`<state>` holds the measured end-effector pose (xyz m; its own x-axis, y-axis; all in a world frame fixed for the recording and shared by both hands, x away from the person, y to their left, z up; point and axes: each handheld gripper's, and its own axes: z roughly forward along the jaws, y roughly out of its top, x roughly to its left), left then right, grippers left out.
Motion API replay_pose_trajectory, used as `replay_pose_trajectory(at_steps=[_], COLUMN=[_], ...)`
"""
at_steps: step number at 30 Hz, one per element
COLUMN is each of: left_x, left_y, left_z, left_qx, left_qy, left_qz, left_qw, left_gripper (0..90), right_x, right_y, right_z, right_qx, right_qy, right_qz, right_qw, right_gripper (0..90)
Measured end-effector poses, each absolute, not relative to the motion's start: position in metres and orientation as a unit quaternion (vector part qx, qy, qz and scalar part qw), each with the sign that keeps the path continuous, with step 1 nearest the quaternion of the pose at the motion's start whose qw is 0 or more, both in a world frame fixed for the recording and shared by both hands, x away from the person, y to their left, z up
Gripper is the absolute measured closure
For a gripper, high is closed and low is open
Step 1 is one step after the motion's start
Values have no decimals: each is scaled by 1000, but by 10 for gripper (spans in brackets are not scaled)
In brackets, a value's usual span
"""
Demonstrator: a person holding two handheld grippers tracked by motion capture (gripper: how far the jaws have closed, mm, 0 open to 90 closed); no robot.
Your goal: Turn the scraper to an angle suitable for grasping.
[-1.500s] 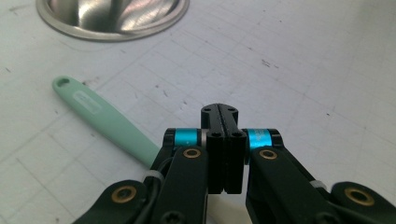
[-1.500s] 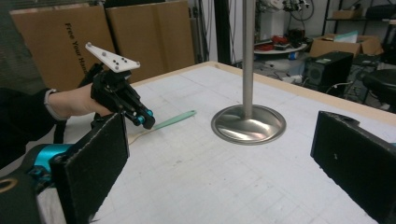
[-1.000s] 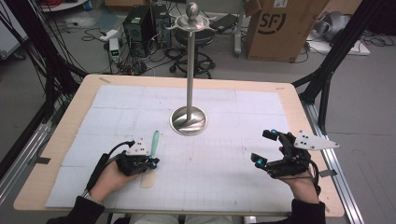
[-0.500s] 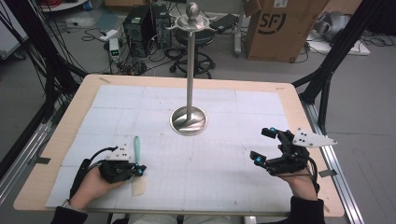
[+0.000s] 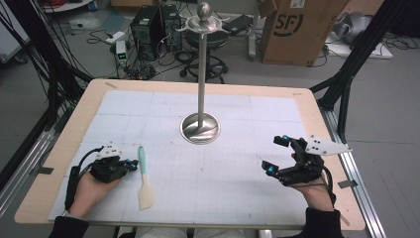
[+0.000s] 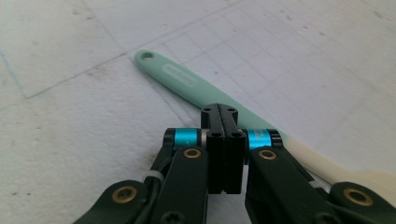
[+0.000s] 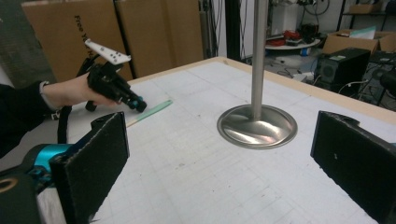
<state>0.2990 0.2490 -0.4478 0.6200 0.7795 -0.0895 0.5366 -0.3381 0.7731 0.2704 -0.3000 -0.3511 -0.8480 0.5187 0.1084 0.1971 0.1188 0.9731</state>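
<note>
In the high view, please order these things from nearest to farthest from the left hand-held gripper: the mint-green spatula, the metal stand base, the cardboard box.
1. Mint-green spatula with cream blade, right beside the left hand-held gripper.
2. Round shiny metal stand base, at the table centre.
3. Brown cardboard box, on the floor beyond the table.

A grey floor (image 5: pixel 44 84) at the frame's top carries tangled cables (image 5: pixel 29 44), a computer tower (image 5: pixel 148 25), a stool (image 5: pixel 210 47) and a cardboard box (image 5: pixel 292 29) at upper right

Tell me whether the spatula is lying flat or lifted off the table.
Lying flat. The spatula rests full-length on the white mat, green handle toward the stand; the shut left tongs sit beside its handle.
</note>
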Motion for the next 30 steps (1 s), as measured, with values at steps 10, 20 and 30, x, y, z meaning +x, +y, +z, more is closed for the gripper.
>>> replay_pose_trajectory(at_steps=[10, 20, 30], left_x=[305, 306, 303], left_y=[226, 191, 170], left_z=[-449, -446, -446], left_qx=[812, 827, 837], left_qy=[391, 375, 355], left_qz=[165, 126, 106], left_qw=[401, 400, 402], left_gripper=[900, 900, 900], right_x=[270, 270, 272], right_y=[-301, -305, -302], right_z=[-352, -352, -355], right_qx=[245, 250, 250], right_qy=[738, 733, 741], right_qz=[615, 619, 610], right_qw=[131, 130, 125], right_gripper=[31, 32, 31])
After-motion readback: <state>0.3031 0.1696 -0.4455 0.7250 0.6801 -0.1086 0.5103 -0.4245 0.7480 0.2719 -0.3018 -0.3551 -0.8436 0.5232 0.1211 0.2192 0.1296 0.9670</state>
